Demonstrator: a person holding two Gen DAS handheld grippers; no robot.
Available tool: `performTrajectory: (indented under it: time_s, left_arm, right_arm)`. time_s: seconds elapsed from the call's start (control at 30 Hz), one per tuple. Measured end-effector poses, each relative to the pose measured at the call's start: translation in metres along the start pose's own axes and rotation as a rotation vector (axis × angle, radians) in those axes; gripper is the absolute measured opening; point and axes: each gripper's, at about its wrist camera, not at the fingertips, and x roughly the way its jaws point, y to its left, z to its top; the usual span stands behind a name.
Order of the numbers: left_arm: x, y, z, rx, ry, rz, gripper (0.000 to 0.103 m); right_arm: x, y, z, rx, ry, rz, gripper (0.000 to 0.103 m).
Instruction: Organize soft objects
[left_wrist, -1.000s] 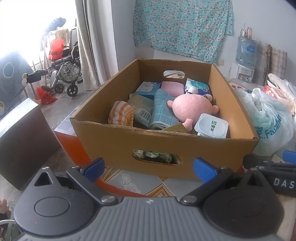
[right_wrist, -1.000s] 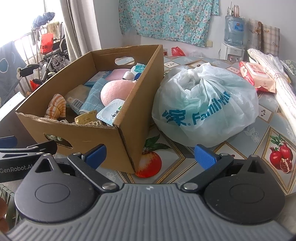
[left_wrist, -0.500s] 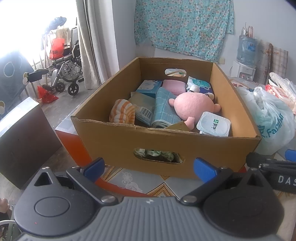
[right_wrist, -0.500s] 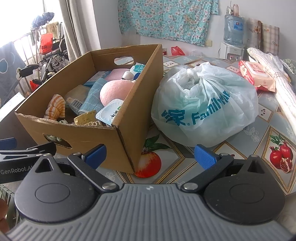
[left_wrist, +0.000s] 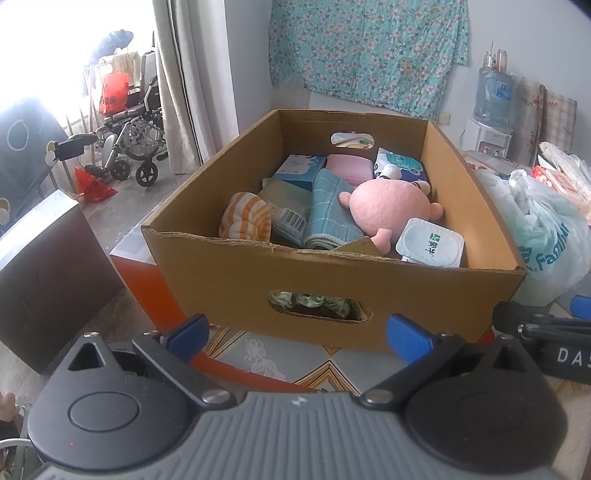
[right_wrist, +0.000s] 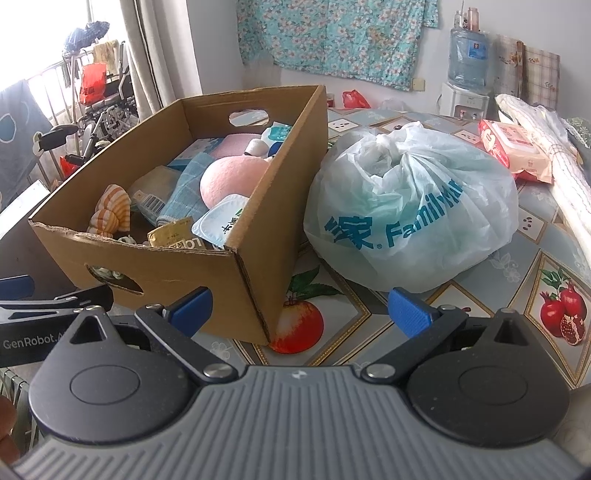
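Left gripper: my jaws stand spread wide with nothing between them, low in the frame and short of the near wall of the cardboard box — aimed square at its handle cut-out.
Right gripper: also released and empty, low centre of the frame, pointing at the box's near right corner and the gap beside the plastic bag.
Box: it sits centre frame on the patterned table, its top open, so I judge it serves as the bin for the soft things.
Soft things: the pink plush lies in the middle of the box, propped on what is under it; the blue towel lies rolled just to its left, touching it; the orange striped toy rests against the left side, near the front wall.
Other contents: a white sealed cup leans in the front right corner — hard packaging mixed in with the soft items.
Bag: knotted shut, touching the box's right wall; what it holds I cannot tell.
Stage: this fits soft things still to be sorted out of the box as well as soft things already gathered there.
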Motion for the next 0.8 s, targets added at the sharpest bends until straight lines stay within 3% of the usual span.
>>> performTrajectory:
  time_s: [0.8]
  left_arm:
    - [0.0010,0.0007,-0.0005,0.000,0.002,0.003,0.103]
  right_arm:
    - [0.0023,0.0006,-0.0011,-0.003,0.008,0.004,0.102]
